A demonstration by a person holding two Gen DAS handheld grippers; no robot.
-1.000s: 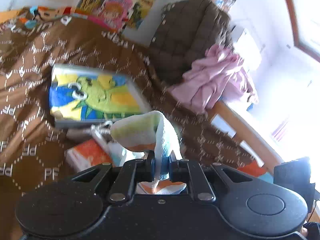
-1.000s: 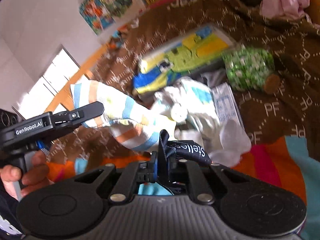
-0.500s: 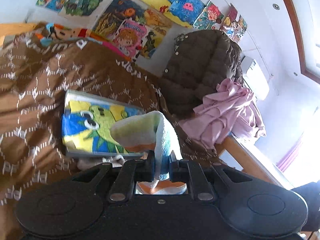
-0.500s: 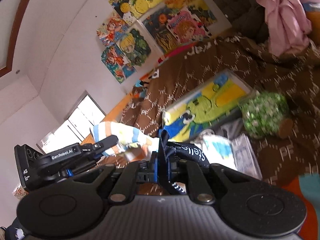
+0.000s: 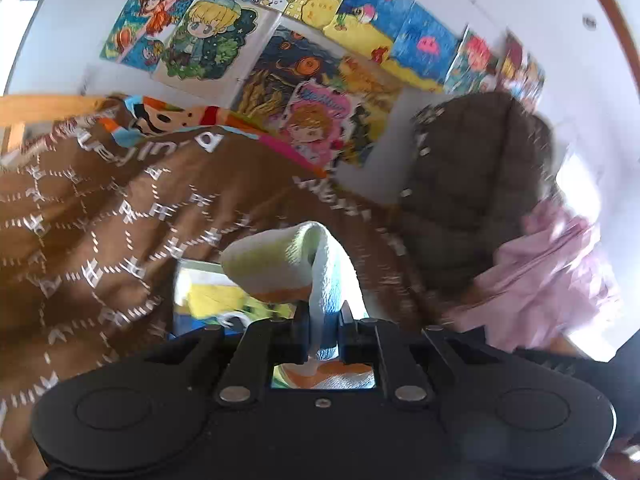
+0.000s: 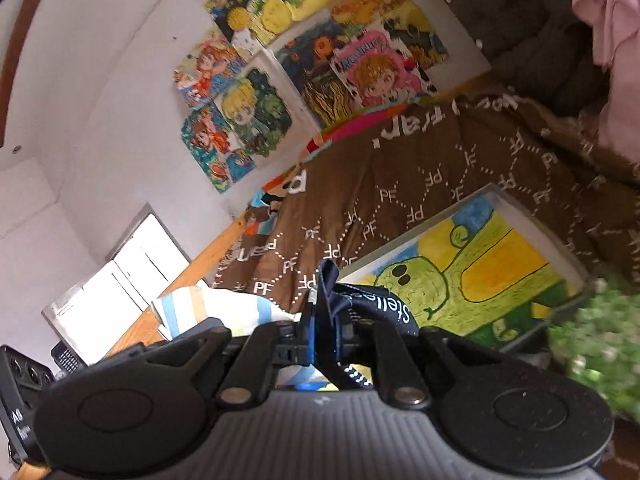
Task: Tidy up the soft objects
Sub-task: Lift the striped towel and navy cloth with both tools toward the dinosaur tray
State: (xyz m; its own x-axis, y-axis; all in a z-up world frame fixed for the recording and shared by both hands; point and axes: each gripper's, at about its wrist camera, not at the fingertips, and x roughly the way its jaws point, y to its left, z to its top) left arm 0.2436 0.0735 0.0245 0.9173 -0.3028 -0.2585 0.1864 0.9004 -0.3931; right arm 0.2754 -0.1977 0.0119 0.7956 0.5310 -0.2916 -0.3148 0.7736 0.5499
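My left gripper (image 5: 323, 320) is shut on a pastel striped sock (image 5: 288, 268), whose toe bulges up and to the left of the jaws. In the right wrist view the same sock (image 6: 208, 312) shows at lower left, with the left gripper's black body (image 6: 24, 400) below it. My right gripper (image 6: 322, 332) is shut on a dark navy garment with a white-lettered waistband (image 6: 376, 304), which folds over the jaws to the right. Both grippers hang above a bed with a brown patterned blanket (image 5: 100, 220).
A framed green and yellow drawing (image 6: 472, 276) lies on the blanket. A green patterned bundle (image 6: 592, 344) sits at the right edge. A brown quilted jacket (image 5: 472, 184) and pink cloth (image 5: 552, 272) hang at the far right. Drawings (image 5: 304, 52) cover the white wall.
Both views have swung up and away from the pile of clothes toward the wall and pillow end. The white clothes pile has left the view. Both grips stay unchanged.
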